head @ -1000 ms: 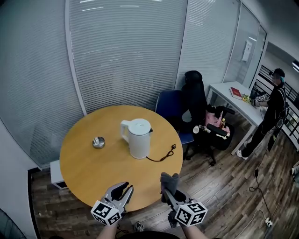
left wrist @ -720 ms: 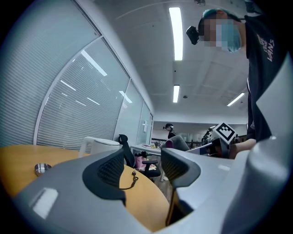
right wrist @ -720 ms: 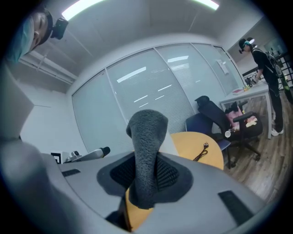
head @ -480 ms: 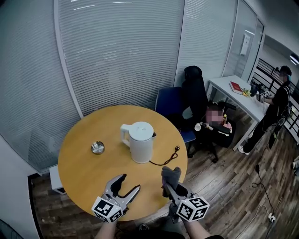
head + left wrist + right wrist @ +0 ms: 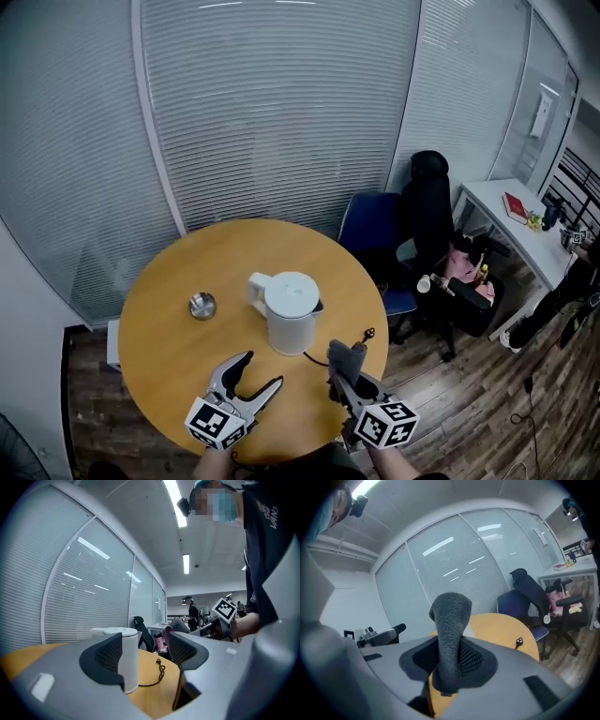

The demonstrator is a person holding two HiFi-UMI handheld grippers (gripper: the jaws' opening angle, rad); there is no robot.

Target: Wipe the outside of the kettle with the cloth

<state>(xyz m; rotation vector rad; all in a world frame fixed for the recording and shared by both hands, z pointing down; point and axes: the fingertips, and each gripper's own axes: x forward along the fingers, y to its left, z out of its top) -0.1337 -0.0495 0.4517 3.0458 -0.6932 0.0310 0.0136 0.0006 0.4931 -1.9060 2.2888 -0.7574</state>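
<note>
Jaws of the left gripper point(image 5: 262, 368) are opening with nothing between them; the right gripper point(image 5: 339, 380) jaws clamp a grey cloth point(image 5: 345, 357). The white kettle point(image 5: 291, 314), lid shut, stands mid-bench point(image 5: 164, 352), clear of every edge, a small metal dish point(image 5: 202, 305) apart beside it.

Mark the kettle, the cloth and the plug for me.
kettle point(image 5: 291, 326): head view, white side wall.
cloth point(image 5: 450, 626): right gripper view, grey upright fold.
plug point(image 5: 369, 333): head view, cord's free end.
</note>
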